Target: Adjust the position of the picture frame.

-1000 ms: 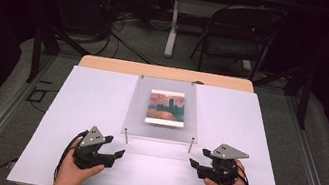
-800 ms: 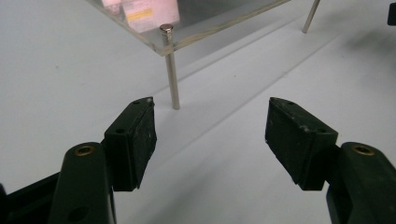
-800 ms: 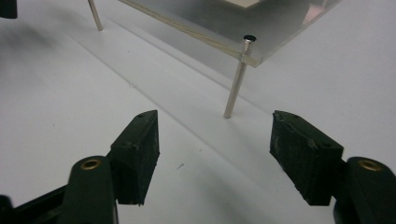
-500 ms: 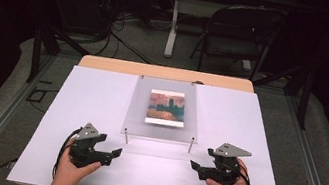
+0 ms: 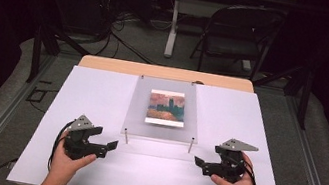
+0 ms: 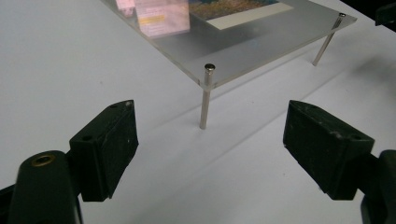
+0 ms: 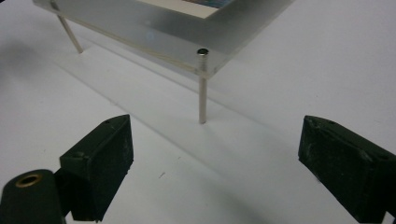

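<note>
In the high view the left tongs [image 5: 110, 145] are resting at the lower left of the white tabletop [image 5: 101, 92], jaws standing wide and holding nothing. The right tongs [image 5: 199, 162] are sitting at the lower right, equally wide and empty. Between them, toward the frame's centre, the clear acrylic frame [image 5: 163, 110] is standing on thin metal legs [image 6: 204, 100], displaying a picture [image 5: 166, 107].
</note>
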Demonstrator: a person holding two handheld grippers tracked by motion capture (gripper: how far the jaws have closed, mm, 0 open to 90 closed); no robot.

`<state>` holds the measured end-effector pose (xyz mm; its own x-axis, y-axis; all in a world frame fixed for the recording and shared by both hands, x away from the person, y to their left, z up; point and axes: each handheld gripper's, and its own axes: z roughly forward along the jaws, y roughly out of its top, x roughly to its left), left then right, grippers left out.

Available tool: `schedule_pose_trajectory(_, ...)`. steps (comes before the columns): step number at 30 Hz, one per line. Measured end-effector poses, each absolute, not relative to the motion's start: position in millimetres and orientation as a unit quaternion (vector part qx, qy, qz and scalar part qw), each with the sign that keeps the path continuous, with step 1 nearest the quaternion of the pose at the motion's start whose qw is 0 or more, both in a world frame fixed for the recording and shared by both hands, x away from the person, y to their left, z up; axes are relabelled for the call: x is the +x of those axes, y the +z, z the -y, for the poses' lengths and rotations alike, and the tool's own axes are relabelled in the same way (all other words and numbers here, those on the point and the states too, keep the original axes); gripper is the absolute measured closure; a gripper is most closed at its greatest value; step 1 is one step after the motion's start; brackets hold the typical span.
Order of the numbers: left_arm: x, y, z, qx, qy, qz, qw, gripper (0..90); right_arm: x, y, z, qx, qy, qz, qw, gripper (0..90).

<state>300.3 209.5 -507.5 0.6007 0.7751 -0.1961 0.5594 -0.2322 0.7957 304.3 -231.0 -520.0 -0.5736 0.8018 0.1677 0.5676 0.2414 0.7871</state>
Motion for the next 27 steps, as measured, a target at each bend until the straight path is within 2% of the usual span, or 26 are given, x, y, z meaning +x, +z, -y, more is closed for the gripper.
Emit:
schedule_pose_trajectory(5,311,-502,-210,0.781,0.121,-0.426,0.441,19.7,313,-513,234,0.453,0.423,-0.774,0.128,10.5)
schedule_pose_trajectory(9,322,-496,-212,0.774,0.129,-0.429,0.448,22.0,322,-506,236,0.459,0.423,-0.770,0.130,14.7)
schedule_pose_trajectory(20,360,-476,-213,0.766,0.137,-0.443,0.445,23.5,360,-485,232,0.451,0.416,-0.777,0.142,15.8)
schedule_pose_trajectory(27,387,-475,-205,0.762,0.144,-0.443,0.449,28.4,388,-477,226,0.455,0.408,-0.777,0.150,17.7)
